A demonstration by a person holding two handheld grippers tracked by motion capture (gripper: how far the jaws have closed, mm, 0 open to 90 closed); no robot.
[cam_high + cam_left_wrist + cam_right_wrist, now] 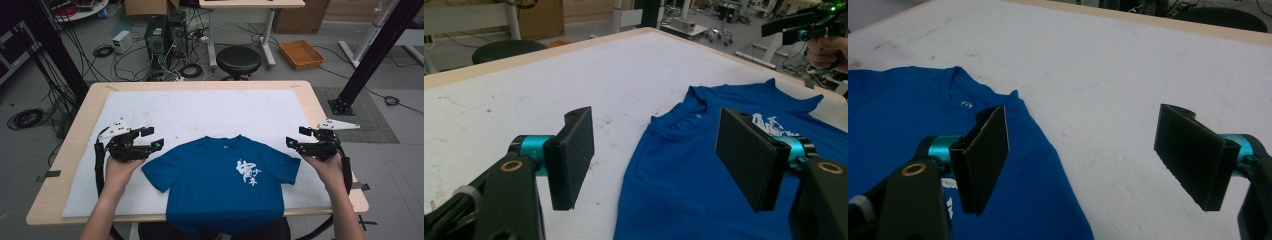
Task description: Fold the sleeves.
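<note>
From above our side, we are looking forward and down over the table (75,130); each gripper camera is sitting low and close, facing inward across the blue T-shirt (220,175), which all views are sharing

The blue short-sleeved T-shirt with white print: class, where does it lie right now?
In the high view the blue short-sleeved T-shirt lies flat on the white table cover, at the near edge, its hem hanging over, between the open left gripper and open right gripper.

— what sort of place is this looking like?
— a lab: black desktop computer towers (164,34) are sitting on the grey floor, tangled black cables (131,62) are trailing around, cardboard boxes (146,7) are standing behind.
</note>
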